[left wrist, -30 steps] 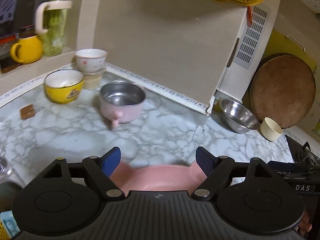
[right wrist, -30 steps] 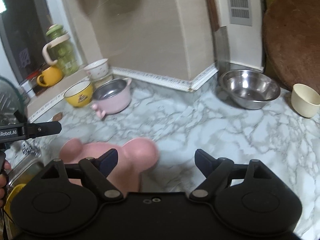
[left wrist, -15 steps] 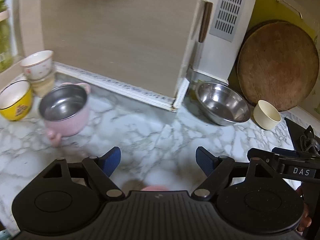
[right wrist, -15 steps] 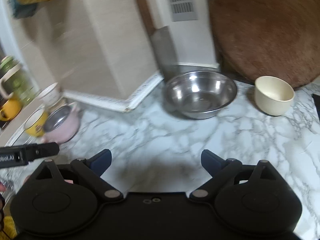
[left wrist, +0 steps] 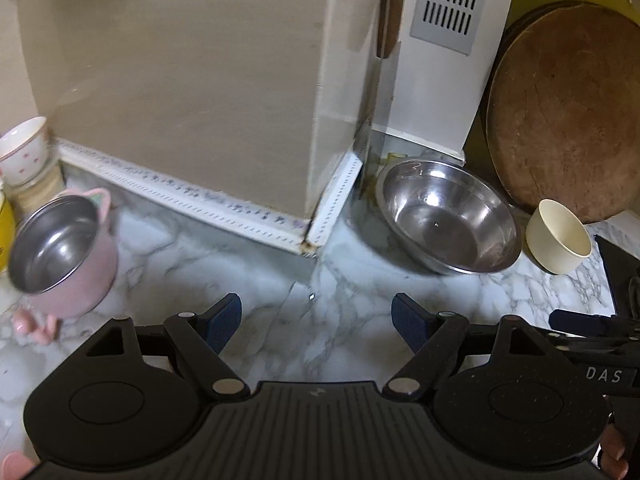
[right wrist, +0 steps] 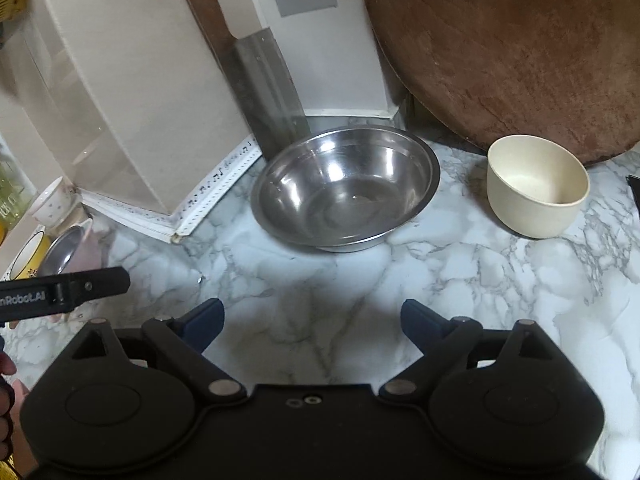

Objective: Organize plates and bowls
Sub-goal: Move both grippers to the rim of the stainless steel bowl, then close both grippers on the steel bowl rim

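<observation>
A steel bowl (left wrist: 448,220) (right wrist: 344,188) sits on the marble counter by the wall corner, with a small cream bowl (left wrist: 560,242) (right wrist: 536,184) to its right. At far left stand a pink pot with a steel inside (left wrist: 64,256) (right wrist: 72,248), a white flowered cup (left wrist: 22,152) (right wrist: 52,200) and a yellow bowl (right wrist: 28,252). My left gripper (left wrist: 316,320) is open over bare counter, short of the steel bowl. My right gripper (right wrist: 312,320) hovers in front of the steel bowl; its jaws are closing a little, still wide, with nothing between them.
A round wooden cutting board (right wrist: 500,40) leans on the back wall behind the cream bowl. A cleaver (right wrist: 260,80) stands against the beige column (left wrist: 200,80) just behind the steel bowl. A black stove edge (left wrist: 620,272) borders the counter at right.
Both views have swung to the right. The pink plate beneath the grippers has dropped out of sight, the pink pot has slid to the left edge, and the steel and cream bowls are nearer.
</observation>
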### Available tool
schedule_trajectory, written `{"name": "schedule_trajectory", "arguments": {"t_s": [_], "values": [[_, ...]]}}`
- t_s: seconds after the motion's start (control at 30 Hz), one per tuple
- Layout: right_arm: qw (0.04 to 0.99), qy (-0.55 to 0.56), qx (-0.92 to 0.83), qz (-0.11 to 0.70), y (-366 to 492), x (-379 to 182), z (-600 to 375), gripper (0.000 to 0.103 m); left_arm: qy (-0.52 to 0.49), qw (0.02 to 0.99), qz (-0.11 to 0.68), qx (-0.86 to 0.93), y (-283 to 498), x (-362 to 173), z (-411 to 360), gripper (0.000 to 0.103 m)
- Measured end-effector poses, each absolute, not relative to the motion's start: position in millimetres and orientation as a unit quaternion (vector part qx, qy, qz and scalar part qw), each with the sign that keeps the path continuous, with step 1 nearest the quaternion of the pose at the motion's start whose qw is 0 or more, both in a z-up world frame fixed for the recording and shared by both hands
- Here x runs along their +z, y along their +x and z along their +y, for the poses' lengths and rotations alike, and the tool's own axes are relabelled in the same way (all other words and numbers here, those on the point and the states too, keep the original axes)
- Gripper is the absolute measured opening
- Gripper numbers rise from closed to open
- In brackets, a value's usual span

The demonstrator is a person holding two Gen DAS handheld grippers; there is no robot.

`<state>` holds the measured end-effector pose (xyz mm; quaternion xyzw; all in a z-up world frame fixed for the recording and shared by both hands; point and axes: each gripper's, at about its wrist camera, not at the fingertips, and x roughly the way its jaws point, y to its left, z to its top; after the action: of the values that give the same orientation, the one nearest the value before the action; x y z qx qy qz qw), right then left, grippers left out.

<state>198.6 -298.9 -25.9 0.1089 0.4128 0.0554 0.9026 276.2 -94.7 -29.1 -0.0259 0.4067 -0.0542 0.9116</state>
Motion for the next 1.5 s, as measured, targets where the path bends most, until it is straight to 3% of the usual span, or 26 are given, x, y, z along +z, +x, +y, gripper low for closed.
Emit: {"name": "schedule_trajectory", "arguments": {"t_s": [0.27, 0.63, 0.73, 0.83, 0.93, 1.17, 1.23, 1.33, 1.5], "values": [[0.894, 0.118, 0.057, 0.428, 238, -30, -315, 0.083, -0.063, 0.908, 0.411, -0.057, 316, -41, -114, 0.082], [0.884, 0.163, -0.012, 0.438, 268, -29, -381, 0.079, -0.059, 0.903, 0.420, -0.075, 372, -60, -165, 0.082], [0.884, 0.155, -0.033, 0.439, 279, -33, -383, 0.071, -0.050, 0.900, 0.426, -0.071, 386, -66, -174, 0.081], [0.877, 0.164, -0.037, 0.450, 292, -42, -387, 0.063, -0.048, 0.896, 0.437, -0.069, 397, -73, -179, 0.071], [0.872, 0.175, -0.046, 0.455, 301, -49, -389, 0.054, -0.048, 0.894, 0.442, -0.058, 406, -77, -181, 0.068], [0.862, 0.195, -0.043, 0.465, 313, -57, -391, 0.034, -0.048, 0.882, 0.466, -0.047, 420, -89, -183, 0.033], [0.864, 0.192, -0.039, 0.463, 314, -57, -388, 0.028, -0.052, 0.881, 0.467, -0.050, 419, -90, -182, 0.030], [0.867, 0.190, -0.030, 0.461, 314, -54, -384, 0.014, -0.046, 0.882, 0.467, -0.050, 417, -90, -181, 0.016], [0.871, 0.174, -0.035, 0.457, 309, -51, -376, 0.014, -0.040, 0.880, 0.471, -0.051, 408, -89, -182, 0.016]]}}
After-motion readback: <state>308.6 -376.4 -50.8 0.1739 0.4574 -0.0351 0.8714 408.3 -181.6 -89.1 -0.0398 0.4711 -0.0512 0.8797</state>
